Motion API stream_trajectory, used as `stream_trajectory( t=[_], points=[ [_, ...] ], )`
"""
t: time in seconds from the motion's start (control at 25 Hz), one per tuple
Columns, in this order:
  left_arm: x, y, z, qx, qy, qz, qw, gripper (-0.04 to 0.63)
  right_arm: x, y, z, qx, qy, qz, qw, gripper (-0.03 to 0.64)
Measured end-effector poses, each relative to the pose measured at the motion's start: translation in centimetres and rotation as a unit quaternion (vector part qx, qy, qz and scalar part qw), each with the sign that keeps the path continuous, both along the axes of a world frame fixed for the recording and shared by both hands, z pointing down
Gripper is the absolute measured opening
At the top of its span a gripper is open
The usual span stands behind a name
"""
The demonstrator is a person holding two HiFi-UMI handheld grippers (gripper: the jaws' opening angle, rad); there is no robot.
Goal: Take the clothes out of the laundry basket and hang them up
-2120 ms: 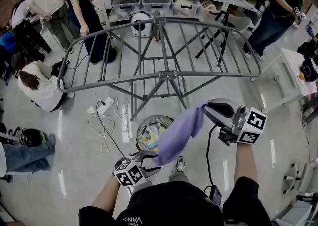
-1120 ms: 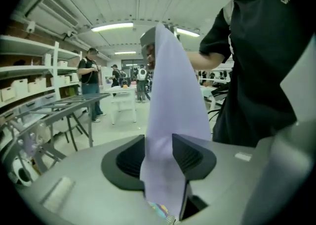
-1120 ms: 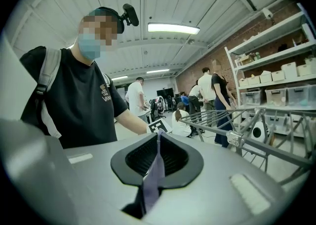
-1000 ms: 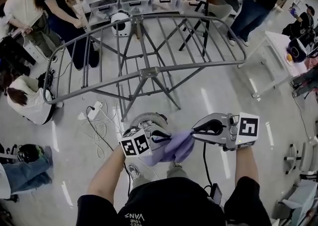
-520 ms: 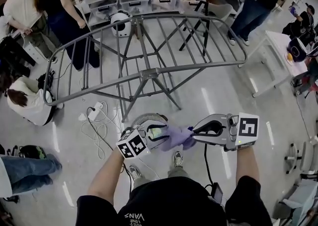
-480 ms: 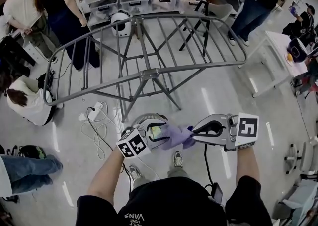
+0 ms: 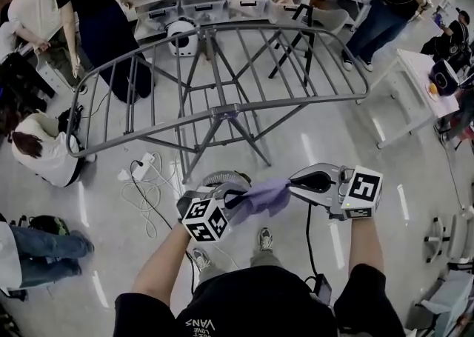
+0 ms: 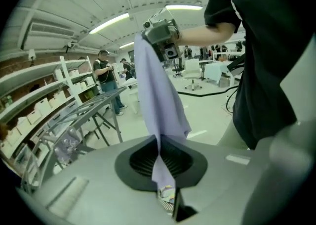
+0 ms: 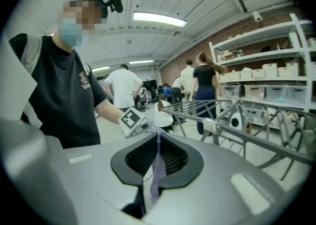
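Now the left gripper (image 7: 235, 198), jaws just closed, and right gripper (image 7: 292, 184) pinch the soft purple cloth (image 7: 263, 196); the grey metal drying rack (image 7: 222, 111) is bare.

Ahead of my left claw (image 7: 237, 197) and right claw (image 7: 291, 184), bare floor (image 7: 326, 143) gives free passage up to the grey drying rack (image 7: 222, 112), which spans the way. Beneath the left claw sits the laundry basket (image 7: 216, 178). A lilac cloth (image 7: 261, 196) bridges the gap between my claws.

Crumpled lilac cloth (image 7: 261, 198) stretched in midair, above the laundry basket (image 7: 221, 177).
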State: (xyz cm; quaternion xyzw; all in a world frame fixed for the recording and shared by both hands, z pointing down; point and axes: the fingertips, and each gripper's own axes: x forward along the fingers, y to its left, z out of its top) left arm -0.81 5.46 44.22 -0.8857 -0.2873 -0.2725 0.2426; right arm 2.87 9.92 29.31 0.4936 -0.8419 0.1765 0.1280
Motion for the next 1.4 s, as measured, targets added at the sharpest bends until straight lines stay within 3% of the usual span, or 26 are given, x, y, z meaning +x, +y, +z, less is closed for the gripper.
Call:
stream_trajectory(
  t=[0.2,0.48,0.64,0.8,1.0,1.12,1.4],
  points=[
    [-2.4,-0.6,-1.0,0.029,0.012,-0.064,0.9975,0.017,3.3,-0.4,2.5,-0.012,0.005,0.119,0.993,0.025],
    [-2.9,2.2,-2.2,0.035,0.048,-0.105,0.9927,0.017,4.3,-2.2,1.6,0.038,-0.015,0.206,0.978,0.025],
    [-2.1,4.8,-2.6,-0.001,0.077,-0.116,0.9902,0.018,2.5,-2.5,-1.2,0.095,-0.026,0.177,0.979,0.025],
    [-1.5,6.3,-3.0,-0.053,0.088,-0.112,0.9884,0.021,1.6,-1.9,-2.9,0.118,-0.019,0.146,0.982,0.025],
    [-1.0,2.9,-3.7,-0.104,0.111,-0.173,0.973,0.037,1.9,-0.8,-3.9,0.128,-0.005,0.143,0.981,0.025],
    [-0.6,1.0,-4.4,-0.133,0.122,-0.188,0.9654,0.082,2.3,0.0,-4.1,0.131,-0.005,0.144,0.981,0.025],
    [2.5,-1.3,-1.6,-0.101,0.072,-0.177,0.9764,0.141,1.0,1.4,-4.9,0.146,-0.017,0.1,0.984,0.025]
  ],
)
